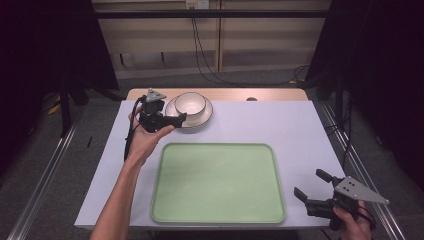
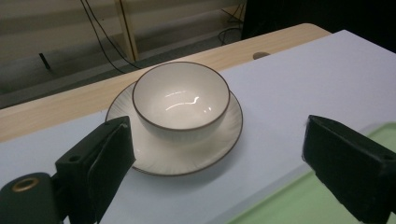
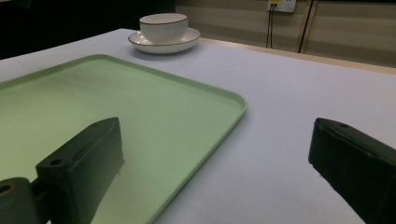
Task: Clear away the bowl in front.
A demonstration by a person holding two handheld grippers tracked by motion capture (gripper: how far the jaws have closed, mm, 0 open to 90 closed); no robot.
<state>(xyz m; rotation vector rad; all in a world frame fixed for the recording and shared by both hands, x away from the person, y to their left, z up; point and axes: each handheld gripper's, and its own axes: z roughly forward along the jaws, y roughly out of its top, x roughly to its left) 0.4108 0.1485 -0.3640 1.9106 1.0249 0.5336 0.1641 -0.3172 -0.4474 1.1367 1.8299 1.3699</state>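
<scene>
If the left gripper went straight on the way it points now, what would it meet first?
Probably the white ribbed saucer under the white brown-rimmed bowl; the open left gripper faces them, depth unclear.

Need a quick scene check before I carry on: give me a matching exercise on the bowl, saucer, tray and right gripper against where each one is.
Things:
1. bowl
2. saucer
3. green tray
4. right gripper

Places:
A. open, off the tray's near right corner
B. under the bowl, at the table's far left
C. bare, in the middle of the table
D. on the saucer, ahead of the open left gripper

Pairs: 1-D, 2-B, 3-C, 4-A
</scene>
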